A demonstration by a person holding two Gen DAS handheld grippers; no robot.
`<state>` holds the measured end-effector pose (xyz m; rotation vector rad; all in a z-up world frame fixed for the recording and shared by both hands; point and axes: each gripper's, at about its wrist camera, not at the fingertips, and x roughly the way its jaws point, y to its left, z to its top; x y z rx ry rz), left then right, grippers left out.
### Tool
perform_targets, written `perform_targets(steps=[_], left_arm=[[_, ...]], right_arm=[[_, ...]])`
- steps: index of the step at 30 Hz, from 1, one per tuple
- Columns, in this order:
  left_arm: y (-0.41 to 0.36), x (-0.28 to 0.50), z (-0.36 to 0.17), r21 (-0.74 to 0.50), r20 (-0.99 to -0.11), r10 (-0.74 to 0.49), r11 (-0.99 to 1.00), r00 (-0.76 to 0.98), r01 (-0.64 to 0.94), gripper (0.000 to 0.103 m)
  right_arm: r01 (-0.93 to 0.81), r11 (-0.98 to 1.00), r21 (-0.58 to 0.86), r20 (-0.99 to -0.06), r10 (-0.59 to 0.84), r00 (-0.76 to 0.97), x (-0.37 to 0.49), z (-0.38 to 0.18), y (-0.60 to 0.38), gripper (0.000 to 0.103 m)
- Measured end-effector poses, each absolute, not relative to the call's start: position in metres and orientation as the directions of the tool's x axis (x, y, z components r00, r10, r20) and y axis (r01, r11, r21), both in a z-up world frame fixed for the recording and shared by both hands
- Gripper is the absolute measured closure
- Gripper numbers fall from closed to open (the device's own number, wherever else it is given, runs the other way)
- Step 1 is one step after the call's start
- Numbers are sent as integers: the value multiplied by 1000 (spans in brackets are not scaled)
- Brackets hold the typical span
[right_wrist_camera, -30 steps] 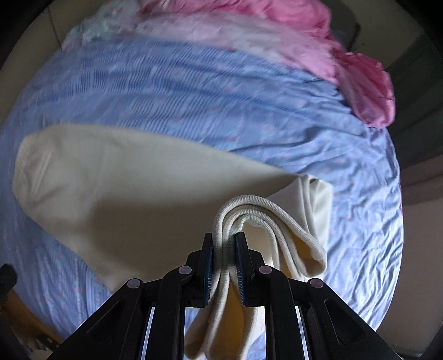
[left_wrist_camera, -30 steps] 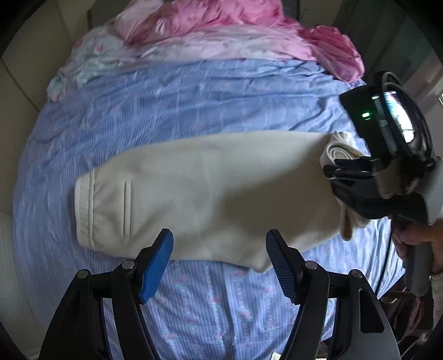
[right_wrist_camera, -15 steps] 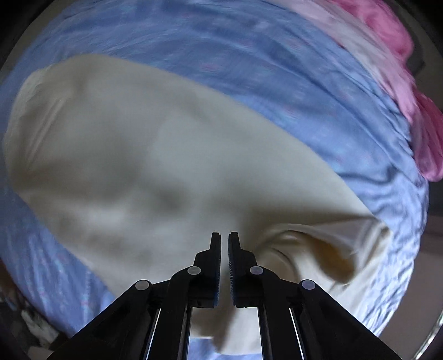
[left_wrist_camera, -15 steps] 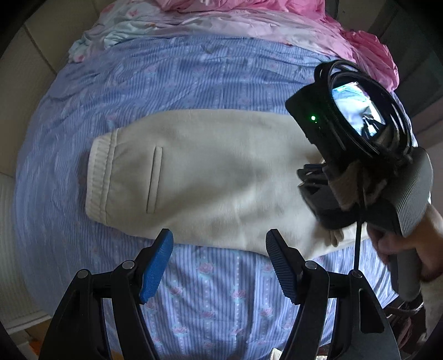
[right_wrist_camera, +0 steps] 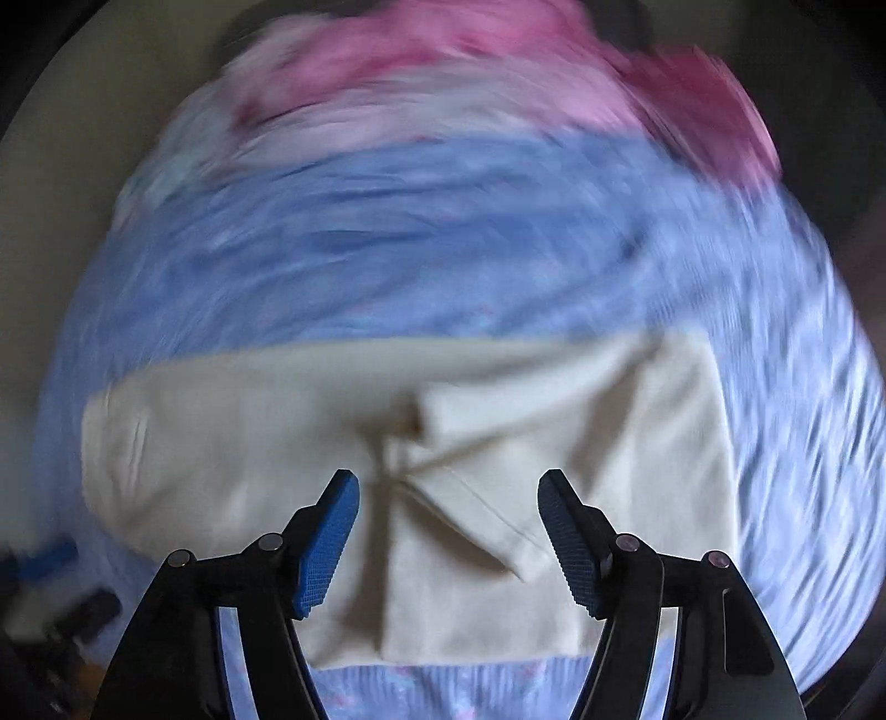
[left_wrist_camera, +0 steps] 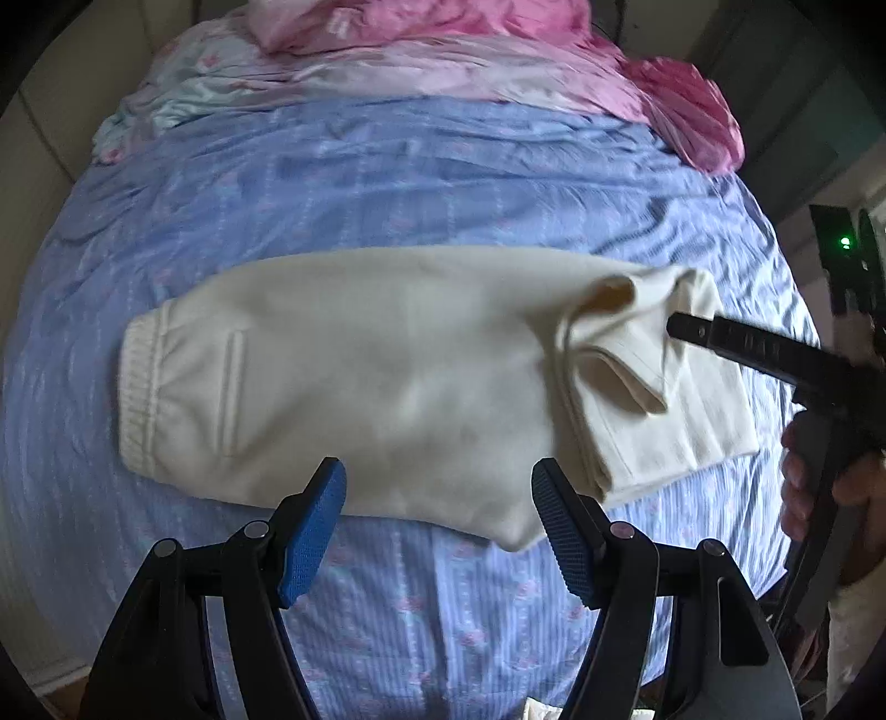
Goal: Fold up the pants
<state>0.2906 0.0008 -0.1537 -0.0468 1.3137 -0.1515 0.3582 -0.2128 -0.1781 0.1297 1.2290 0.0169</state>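
Cream pants (left_wrist_camera: 387, 376) lie flat on the blue sheet (left_wrist_camera: 443, 183), ribbed waistband (left_wrist_camera: 138, 387) at the left. The leg end (left_wrist_camera: 664, 410) is folded back over the right part of the pants. My left gripper (left_wrist_camera: 437, 520) hovers open over the near edge of the pants, nothing between its blue pads. In the blurred right wrist view, my right gripper (right_wrist_camera: 448, 531) has its jaws opening above the folded leg end (right_wrist_camera: 554, 498), gripping nothing. One of the right gripper's black fingers (left_wrist_camera: 720, 338) reaches over the fold from the right, held by a hand (left_wrist_camera: 803, 482).
Pink bedding (left_wrist_camera: 470, 50) and a pale flowered cloth (left_wrist_camera: 183, 83) are heaped along the far side of the bed. The bed's right edge drops off beside the hand. A beige wall (left_wrist_camera: 33, 138) borders the left.
The right gripper, shut on the bunched leg end a second ago, carried it over the pants, let it go and drew back right with jaws apart. The left gripper stayed open.
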Motion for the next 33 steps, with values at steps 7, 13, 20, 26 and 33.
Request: perform_targets(steps=[7,13,20,26,33], left_arm=[[-37,285,-163,-96,-969,-127,984,212,152,35],[-51,289,-167,-80,-971,-113,984,209,161,34],[-51,294,-170,-70,-973,-101,986,206,150,34],[-38,298,-175,-71,-977,-89,993,195,97,34],[-15,300,-173,-48,-977,-56,998,208,43,35]], right_arm=[[375,883,281,-943,182,279,336,-230,-279,34],[456,810,369,-926,280,254,328,-262,-291,34],[393,850,349,-936,302,180,348,-287,-277,88],[169,923,346,-915,293,277,391,-240,-235,91],[30,971,236,-947,223,231,462,-239,-196,79]])
